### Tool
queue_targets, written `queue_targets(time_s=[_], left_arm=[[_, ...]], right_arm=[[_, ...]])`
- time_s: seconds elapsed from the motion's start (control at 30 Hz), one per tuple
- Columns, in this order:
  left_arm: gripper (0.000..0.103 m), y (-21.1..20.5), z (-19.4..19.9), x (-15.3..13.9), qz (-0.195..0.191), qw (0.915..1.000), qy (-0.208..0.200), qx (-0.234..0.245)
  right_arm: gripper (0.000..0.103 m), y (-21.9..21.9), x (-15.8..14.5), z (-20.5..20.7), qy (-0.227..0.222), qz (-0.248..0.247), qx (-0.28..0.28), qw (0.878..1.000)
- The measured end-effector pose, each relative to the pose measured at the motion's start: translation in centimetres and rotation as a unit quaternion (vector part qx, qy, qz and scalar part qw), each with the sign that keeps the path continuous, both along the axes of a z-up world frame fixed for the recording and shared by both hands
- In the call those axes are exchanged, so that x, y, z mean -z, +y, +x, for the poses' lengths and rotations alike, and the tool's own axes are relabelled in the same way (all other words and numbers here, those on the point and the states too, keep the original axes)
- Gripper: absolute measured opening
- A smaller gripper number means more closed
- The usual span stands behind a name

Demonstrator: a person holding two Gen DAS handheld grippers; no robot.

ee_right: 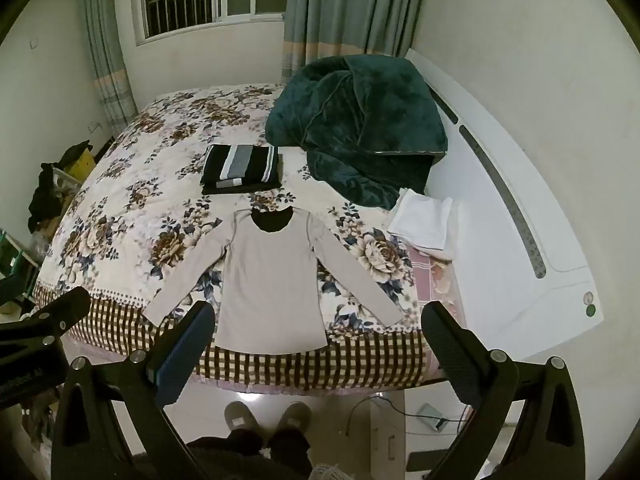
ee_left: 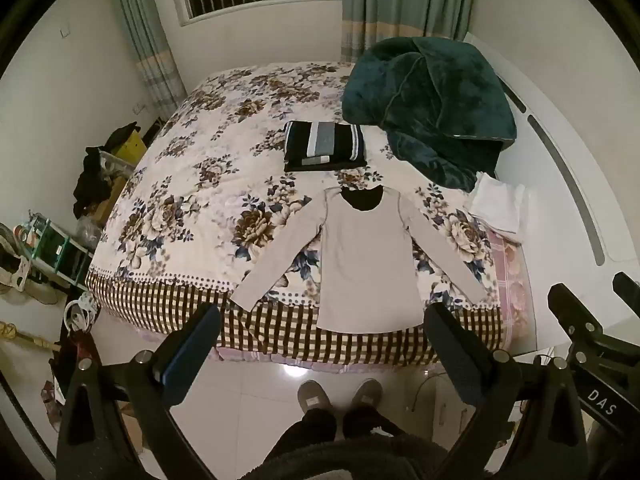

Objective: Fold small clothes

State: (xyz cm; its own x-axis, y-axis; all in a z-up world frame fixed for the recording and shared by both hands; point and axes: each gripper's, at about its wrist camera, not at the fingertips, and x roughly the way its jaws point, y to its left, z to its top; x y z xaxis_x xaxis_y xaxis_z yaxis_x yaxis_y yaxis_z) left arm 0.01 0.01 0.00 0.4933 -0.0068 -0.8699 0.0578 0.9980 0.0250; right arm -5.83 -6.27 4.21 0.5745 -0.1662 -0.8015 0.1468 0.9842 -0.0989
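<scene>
A beige long-sleeved top (ee_left: pixel 364 264) lies flat on the floral bed (ee_left: pixel 192 184), sleeves spread, hem at the near edge; it also shows in the right wrist view (ee_right: pixel 272 284). Behind it sits a folded black, grey and white striped garment (ee_left: pixel 325 146) (ee_right: pixel 240 168). My left gripper (ee_left: pixel 324 320) is open and empty, held above the floor in front of the bed. My right gripper (ee_right: pixel 318 320) is open and empty, likewise short of the hem. Each gripper shows at the edge of the other's view.
A dark green blanket (ee_left: pixel 432 108) is heaped at the back right of the bed. Folded white cloth (ee_left: pixel 500 204) lies beside it by the white headboard (ee_left: pixel 568 184). Clutter and boxes (ee_left: pixel 96 184) stand left of the bed. The person's slippers (ee_left: pixel 340 396) are on the tiled floor.
</scene>
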Motion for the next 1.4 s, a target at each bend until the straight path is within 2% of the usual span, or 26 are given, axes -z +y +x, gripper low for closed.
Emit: queue_targets(time_s=[0.53, 1.4], left_arm=[[0.103, 0.1, 0.9, -0.2, -0.001, 1.0000, -0.001, 0.001], [0.103, 0.1, 0.1, -0.6, -0.003, 1.0000, -0.007, -0.004]], right_arm=[[0.103, 0.1, -0.4, -0.3, 0.005, 0.003, -0.001, 1.000], [0.103, 0.2, -0.9, 0.1, 0.003, 0.000, -0.004, 1.000]])
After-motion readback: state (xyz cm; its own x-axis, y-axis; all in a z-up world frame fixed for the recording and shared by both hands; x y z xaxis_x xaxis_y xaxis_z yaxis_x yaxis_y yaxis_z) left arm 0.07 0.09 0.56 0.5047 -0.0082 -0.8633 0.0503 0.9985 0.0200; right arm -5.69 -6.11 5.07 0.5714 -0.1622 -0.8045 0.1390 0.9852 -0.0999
